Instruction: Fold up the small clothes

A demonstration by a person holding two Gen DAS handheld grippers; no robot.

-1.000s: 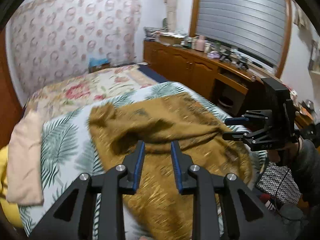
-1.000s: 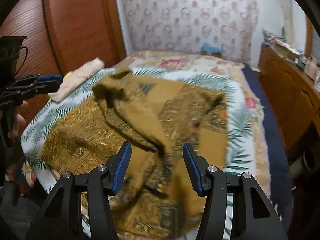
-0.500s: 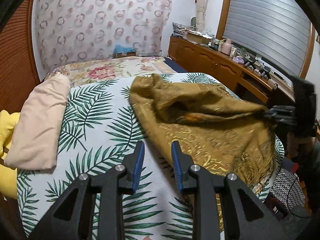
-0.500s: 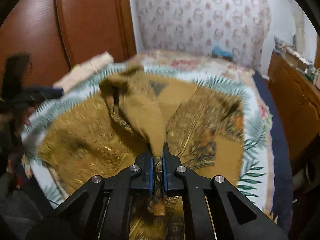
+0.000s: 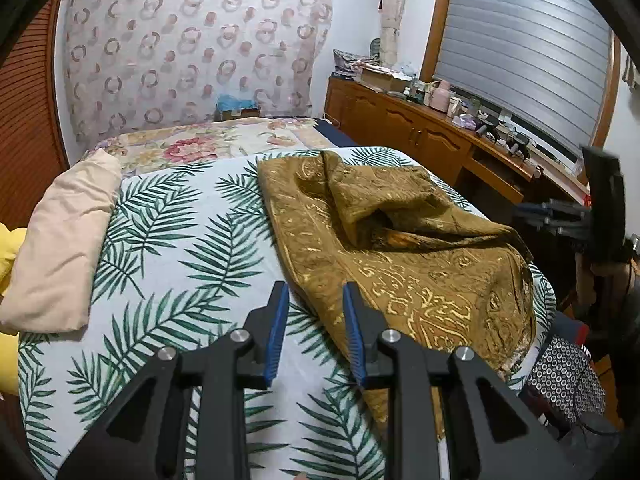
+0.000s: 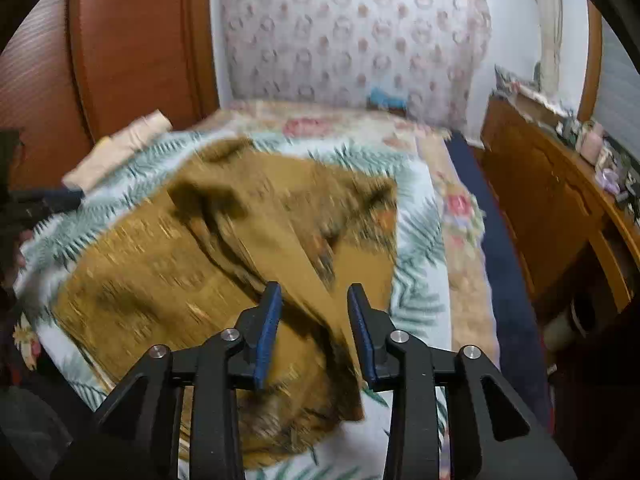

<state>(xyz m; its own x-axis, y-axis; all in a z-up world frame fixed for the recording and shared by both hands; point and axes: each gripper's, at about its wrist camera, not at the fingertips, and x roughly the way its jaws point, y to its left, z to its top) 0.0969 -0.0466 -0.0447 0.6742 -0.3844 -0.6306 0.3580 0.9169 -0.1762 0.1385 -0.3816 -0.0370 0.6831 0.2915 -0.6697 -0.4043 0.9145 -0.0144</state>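
Note:
A mustard-gold patterned cloth (image 5: 400, 248) lies rumpled on the leaf-print bedspread (image 5: 180, 248), with one flap folded over itself. My left gripper (image 5: 314, 316) is open and empty, just above the cloth's near left edge. My right gripper (image 6: 314, 320) is open above the cloth (image 6: 224, 256), with a folded flap of it lying loose between the fingers; that view is blurred. The right gripper also shows in the left wrist view (image 5: 560, 216), at the bed's right side. The left gripper shows at the left edge of the right wrist view (image 6: 40, 200).
A folded beige cloth (image 5: 64, 236) lies at the bed's left side beside a yellow item (image 5: 10, 248). A wooden cabinet (image 5: 420, 136) with clutter on top runs along the right wall. A wooden headboard panel (image 6: 132, 48) stands left of the bed.
My right gripper was shut on the cloth's flap half a second ago and has opened, letting it drop. My left gripper stayed open and drifted slightly over the cloth's edge.

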